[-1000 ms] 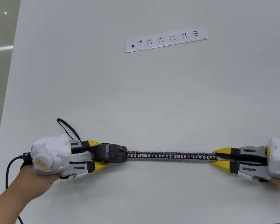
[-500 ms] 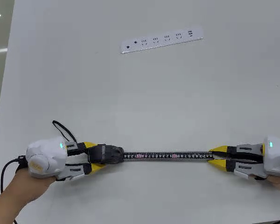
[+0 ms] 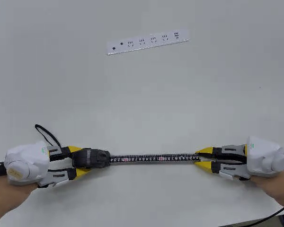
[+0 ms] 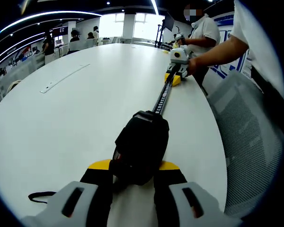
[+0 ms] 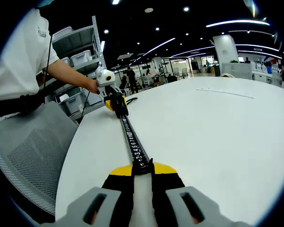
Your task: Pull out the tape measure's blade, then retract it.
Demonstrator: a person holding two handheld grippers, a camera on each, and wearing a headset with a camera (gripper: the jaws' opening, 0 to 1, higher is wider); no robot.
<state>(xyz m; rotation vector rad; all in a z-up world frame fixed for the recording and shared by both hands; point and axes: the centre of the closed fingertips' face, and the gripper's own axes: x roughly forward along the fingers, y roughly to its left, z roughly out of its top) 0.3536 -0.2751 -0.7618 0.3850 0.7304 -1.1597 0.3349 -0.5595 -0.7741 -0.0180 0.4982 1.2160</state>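
The left gripper point(image 3: 79, 161) is clamped on the tape's black case point(image 3: 92, 158) at the near left of the white table point(image 3: 142, 104). Over on the right, the right gripper point(image 3: 201, 158) pinches the end of the blade point(image 3: 151, 157). The blade runs straight between them, drawn out along the table's near edge, with a power strip point(image 3: 146, 42) lying well apart on the far side.

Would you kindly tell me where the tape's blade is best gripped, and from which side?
At its free end, coming in from the right along its length, as the right gripper does now. The blade is thin and runs straight out of the case, which the left gripper holds, so an end-on grip should pull in line with it.
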